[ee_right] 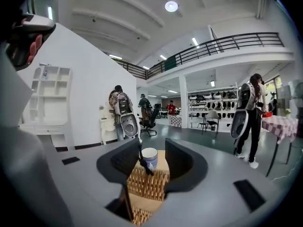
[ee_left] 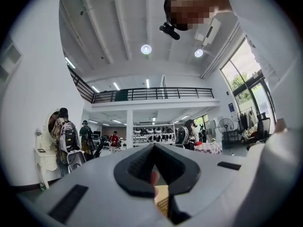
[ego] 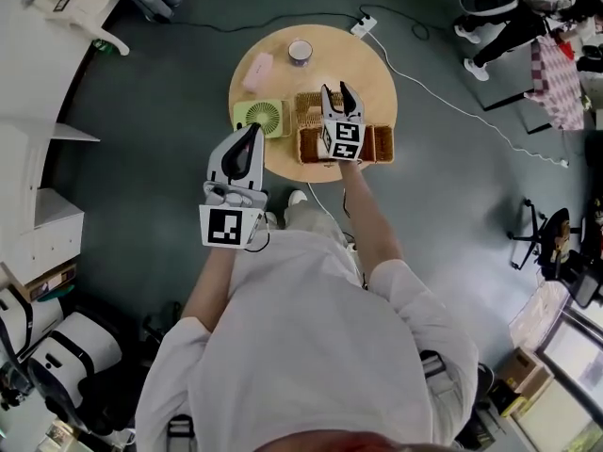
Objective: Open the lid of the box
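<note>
The box point(ego: 377, 145) sits at the near rim of the round worktop point(ego: 377, 73). Its woven lid point(ego: 309, 108) seems to be lifted and leaning back on the far side, so the opening looks nearly done. The right hand-held gripper point(ego: 336, 90) is released: its jaws stand apart on either side of the woven panel without pressing on it. Nothing holds the lid now, so it may drop shut if it has not tipped past its balance point. A thin dark strap point(ee_right: 143, 162) lies close against one jaw. Pulling the gripper away carelessly could catch that strap and drag the lid or the whole box along. The box is light-looking wicker near the edge, so a tug toward the person could slide it off the worktop. A push the other way could send the lid toward the cup point(ego: 300, 52) standing beyond it. The left hand-held gripper point(ego: 252, 130) is clenched on nothing and hangs off the near side of the worktop, clear of the box. It does not steady the box, which makes any such slide more likely.
</note>
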`<state>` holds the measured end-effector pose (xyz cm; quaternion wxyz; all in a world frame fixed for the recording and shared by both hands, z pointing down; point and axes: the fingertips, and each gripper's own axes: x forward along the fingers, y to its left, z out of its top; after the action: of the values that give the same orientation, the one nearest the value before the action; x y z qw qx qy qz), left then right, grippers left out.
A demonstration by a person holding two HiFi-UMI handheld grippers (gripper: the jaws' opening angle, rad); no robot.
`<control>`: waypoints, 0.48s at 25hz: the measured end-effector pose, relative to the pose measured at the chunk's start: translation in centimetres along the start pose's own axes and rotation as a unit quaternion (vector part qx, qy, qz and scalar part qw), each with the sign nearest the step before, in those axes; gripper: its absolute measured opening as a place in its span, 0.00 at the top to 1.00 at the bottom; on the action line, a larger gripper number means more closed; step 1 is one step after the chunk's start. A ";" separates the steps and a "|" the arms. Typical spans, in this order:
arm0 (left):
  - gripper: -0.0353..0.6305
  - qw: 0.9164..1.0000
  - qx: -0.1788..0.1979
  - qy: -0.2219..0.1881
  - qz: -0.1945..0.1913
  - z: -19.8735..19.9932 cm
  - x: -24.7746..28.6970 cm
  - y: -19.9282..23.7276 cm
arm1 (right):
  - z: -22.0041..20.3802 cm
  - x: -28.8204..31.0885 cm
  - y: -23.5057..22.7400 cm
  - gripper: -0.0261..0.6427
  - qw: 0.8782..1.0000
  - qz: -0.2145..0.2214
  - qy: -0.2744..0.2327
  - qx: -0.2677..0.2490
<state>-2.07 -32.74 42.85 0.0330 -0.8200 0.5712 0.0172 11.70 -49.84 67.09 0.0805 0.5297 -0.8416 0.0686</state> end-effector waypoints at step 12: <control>0.95 0.999 0.003 -0.040 -0.025 3.0 -0.4 -0.8 | 11.0 -10.8 3.5 0.67 0.995 -0.018 -0.098 -0.007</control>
<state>-1.41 -31.84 39.97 0.0591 -0.8323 0.5491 0.0476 12.45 -40.98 54.00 0.0028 0.5483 -0.8362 0.0091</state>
